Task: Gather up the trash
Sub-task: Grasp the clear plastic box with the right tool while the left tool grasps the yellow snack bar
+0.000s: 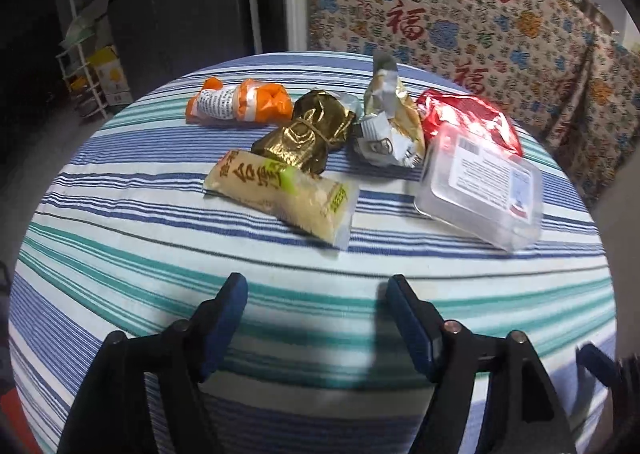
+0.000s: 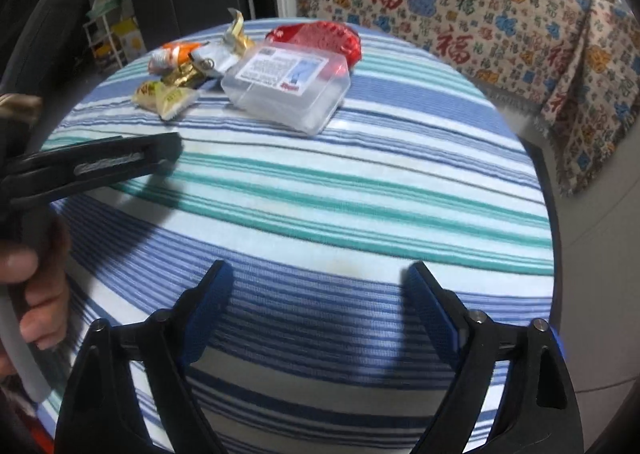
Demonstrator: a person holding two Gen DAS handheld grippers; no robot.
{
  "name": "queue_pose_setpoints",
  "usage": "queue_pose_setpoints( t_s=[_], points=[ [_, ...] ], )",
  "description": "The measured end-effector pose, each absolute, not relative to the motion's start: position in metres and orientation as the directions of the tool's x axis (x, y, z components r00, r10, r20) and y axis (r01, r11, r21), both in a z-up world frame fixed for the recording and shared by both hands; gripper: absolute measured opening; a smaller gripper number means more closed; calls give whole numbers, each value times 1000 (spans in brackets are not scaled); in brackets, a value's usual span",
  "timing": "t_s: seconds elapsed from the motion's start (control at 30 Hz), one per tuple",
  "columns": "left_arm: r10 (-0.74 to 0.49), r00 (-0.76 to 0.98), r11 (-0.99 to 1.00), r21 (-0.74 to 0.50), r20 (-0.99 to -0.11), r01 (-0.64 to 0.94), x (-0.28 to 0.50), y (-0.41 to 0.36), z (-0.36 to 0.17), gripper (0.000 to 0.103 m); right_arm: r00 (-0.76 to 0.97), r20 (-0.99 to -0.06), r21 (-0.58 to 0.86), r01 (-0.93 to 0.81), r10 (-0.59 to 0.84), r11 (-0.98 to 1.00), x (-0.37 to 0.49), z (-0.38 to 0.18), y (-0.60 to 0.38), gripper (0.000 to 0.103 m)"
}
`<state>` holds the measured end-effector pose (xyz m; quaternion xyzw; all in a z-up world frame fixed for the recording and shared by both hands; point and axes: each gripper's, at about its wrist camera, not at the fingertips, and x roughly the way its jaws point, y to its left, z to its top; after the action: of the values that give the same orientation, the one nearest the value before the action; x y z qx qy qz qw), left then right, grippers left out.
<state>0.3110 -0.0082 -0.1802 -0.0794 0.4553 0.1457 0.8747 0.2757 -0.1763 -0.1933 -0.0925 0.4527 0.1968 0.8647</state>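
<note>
Overhead, both hand-held grippers, left (image 1: 316, 286) and right (image 2: 320, 274), tilted downward, jaws apart, empty

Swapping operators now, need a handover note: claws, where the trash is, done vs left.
Left claw: open, empty, above the striped tablecloth, short of the pile.
Right claw: open, empty, further back.
Trash all on the table: orange wrapper, gold foil wrapper, yellow packet, silver-gold wrapper, red foil wrapper, clear plastic box leaning on the red one.
Done: nothing collected.
Left: all six pieces. No bin in view.
</note>
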Motion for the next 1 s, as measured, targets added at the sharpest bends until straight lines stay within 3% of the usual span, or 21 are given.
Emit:
queue_pose_setpoints(
  t_s=[0.1, 0.4, 0.77, 1.0],
  points=[
    [230, 528, 919, 4, -818, -395, 326, -12, -182, 88, 512, -819, 26, -416, 258, 909, 276, -195, -177, 95],
    [257, 461, 873, 0, -849, -488, 360, 17, -181, 88, 537, -801, 22, -414, 264, 910, 272, -197, -180, 99],
    [209, 489, 918, -3, -847, -397, 281, 111, -181, 88, 543, -803, 17, -393, 247, 919, 276, -198, -177, 103],
    [110, 553, 963, -49, -826, -265, 274, 104, -180, 88, 549, -801, 15, -380, 239, 925, 278, -198, -176, 103]
  ],
)
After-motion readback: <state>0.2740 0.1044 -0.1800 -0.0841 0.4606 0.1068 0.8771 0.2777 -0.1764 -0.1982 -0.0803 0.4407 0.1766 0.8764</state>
